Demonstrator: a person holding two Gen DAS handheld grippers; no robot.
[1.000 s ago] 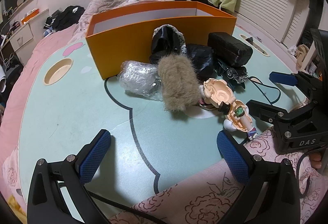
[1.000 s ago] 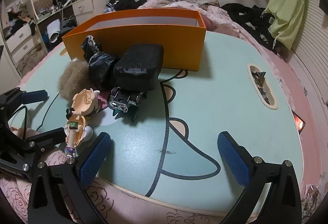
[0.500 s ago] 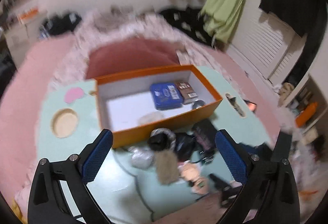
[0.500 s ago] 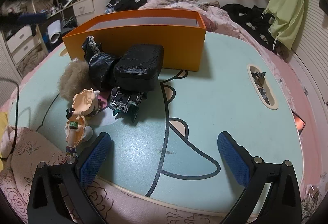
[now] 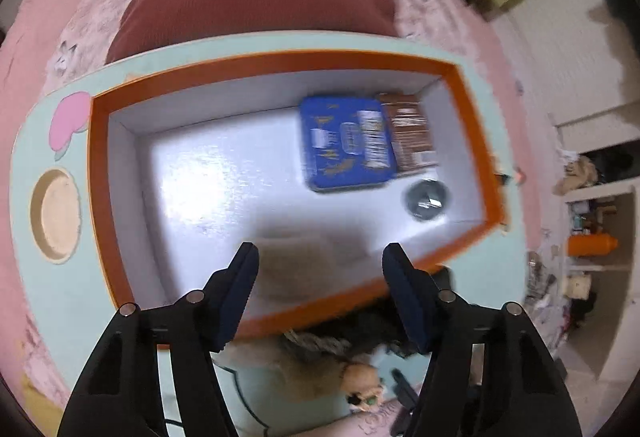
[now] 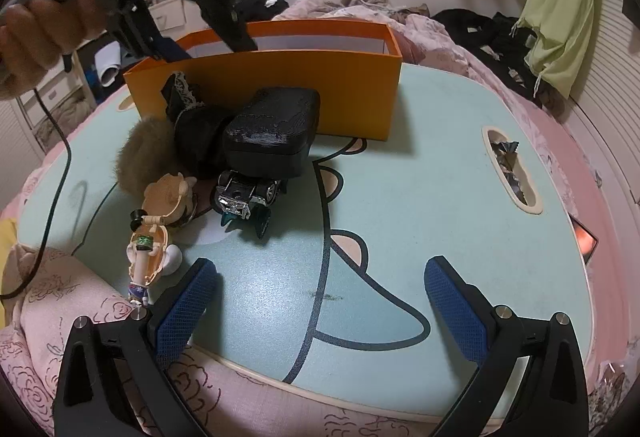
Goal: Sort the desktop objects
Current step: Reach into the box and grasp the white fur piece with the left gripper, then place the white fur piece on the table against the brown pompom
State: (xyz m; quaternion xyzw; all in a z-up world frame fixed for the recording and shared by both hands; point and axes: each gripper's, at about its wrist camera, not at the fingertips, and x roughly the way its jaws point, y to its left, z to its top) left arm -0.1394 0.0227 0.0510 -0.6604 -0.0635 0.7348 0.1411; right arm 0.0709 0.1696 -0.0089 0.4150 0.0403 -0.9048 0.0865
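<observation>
The furry brown pompom (image 6: pixel 144 153) lies on the counter (image 6: pixel 400 197) below the left gripper (image 5: pixel 320 277), soft and light, best pinched across its middle. That gripper, jaws just narrowing with nothing between them, hangs over the orange box (image 5: pixel 100 173). The right gripper (image 6: pixel 320 297) is wide open and empty.

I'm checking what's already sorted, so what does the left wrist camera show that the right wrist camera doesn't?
Only the left wrist view looks down into the orange box: a blue tin, a brown packet and a small round grey object lie on its white floor. The left gripper is empty; its jaws have just been closing.

Only the right wrist view shows the black case, the toy car and the open right gripper.

Both show the box, the furry brown object and the doll.
</observation>
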